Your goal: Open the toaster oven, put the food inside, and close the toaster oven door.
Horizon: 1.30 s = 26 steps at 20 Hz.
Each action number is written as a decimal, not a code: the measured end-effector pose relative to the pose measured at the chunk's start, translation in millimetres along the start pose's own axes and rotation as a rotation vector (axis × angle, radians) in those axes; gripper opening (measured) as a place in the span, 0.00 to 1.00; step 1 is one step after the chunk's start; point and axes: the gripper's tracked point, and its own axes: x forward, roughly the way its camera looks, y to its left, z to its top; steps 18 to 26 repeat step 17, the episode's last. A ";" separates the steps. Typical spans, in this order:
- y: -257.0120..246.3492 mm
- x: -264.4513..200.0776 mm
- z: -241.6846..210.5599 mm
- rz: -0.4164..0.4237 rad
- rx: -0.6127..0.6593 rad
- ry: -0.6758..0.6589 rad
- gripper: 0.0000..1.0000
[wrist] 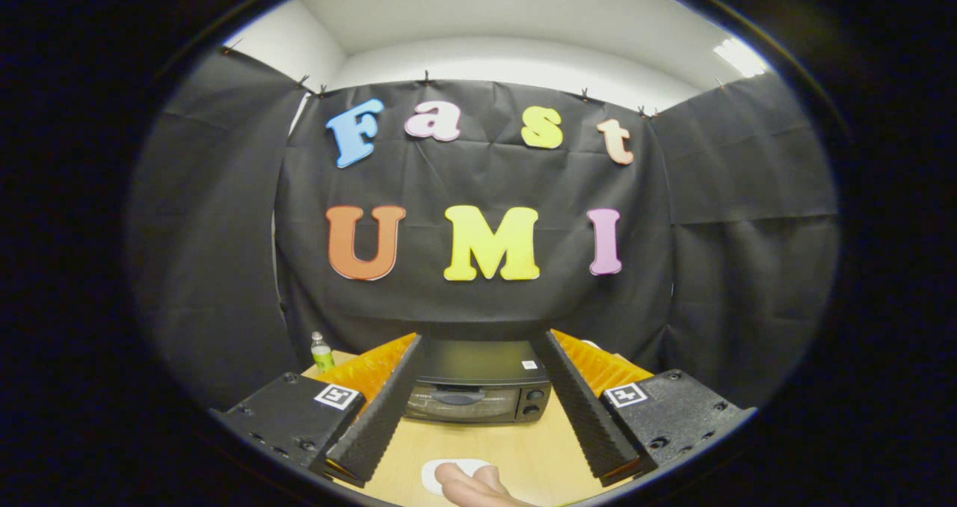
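Note:
A dark toaster oven (476, 387) stands at the far side of the wooden table (523, 447), its glass door shut, with a handle near the top and two knobs on its right. My gripper (478, 342) is open, held above the table, and the oven shows between its two fingers, some way beyond them. Close in front of the fingers a pale food item (475, 483) lies on a white plate (437, 473), partly cut off from view.
A small green bottle (321, 352) stands at the table's back left corner, left of the oven. Black cloth walls enclose the booth behind and on both sides.

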 end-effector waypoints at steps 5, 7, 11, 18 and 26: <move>9.1 -27.5 -10.5 -0.005 0.037 -0.058 1.00; 8.9 -35.0 -14.7 -0.023 -0.013 -0.079 1.00; 18.0 -47.1 -12.9 -0.014 0.022 -0.099 1.00; 24.7 -59.6 -13.4 0.036 0.020 -0.114 1.00; 24.7 -59.6 -13.4 0.036 0.020 -0.114 1.00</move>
